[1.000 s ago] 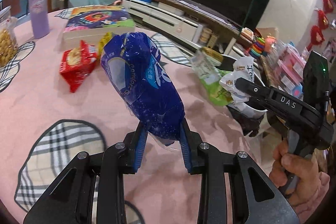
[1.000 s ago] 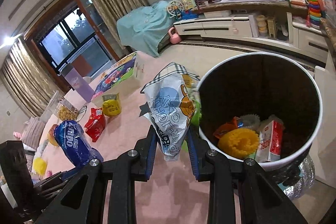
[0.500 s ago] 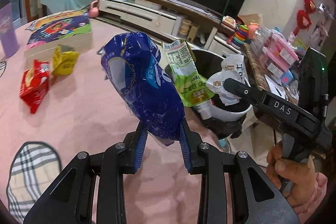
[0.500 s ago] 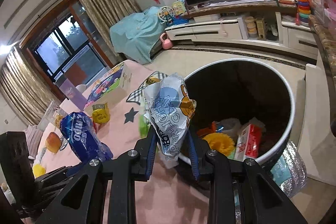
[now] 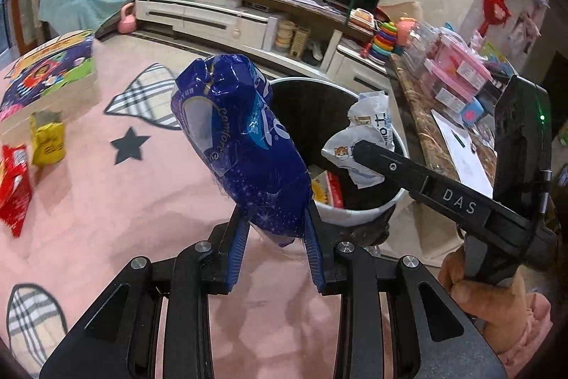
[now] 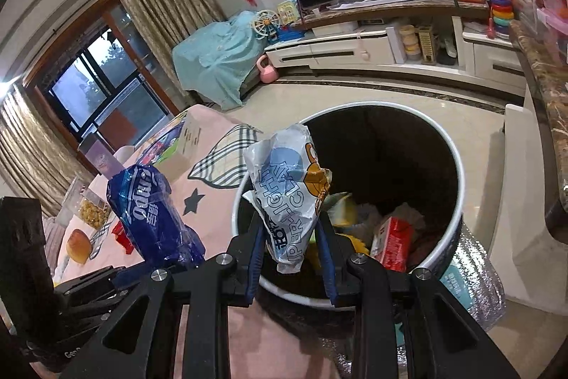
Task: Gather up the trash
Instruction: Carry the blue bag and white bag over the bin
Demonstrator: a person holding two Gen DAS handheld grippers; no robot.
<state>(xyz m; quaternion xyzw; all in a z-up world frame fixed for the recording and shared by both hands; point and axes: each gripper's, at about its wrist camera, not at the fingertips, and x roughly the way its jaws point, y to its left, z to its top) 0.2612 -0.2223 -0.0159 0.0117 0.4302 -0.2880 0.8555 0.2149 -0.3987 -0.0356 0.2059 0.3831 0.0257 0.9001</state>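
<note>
Holding both wrappers over bin [image 6: 458,166] for drop: left tool [image 5: 275,233] clamped blue bag [image 5: 238,144]; right tool [image 6: 291,251] clamped white wrapper [image 6: 289,194].

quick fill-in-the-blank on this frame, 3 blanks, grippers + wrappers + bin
The left gripper is shut on a ____ wrapper.
The right gripper holds a white wrapper over the open ____.
A red packet and a ____ packet lie on the pink tablecloth.

Missing: blue; bin; yellow
</note>
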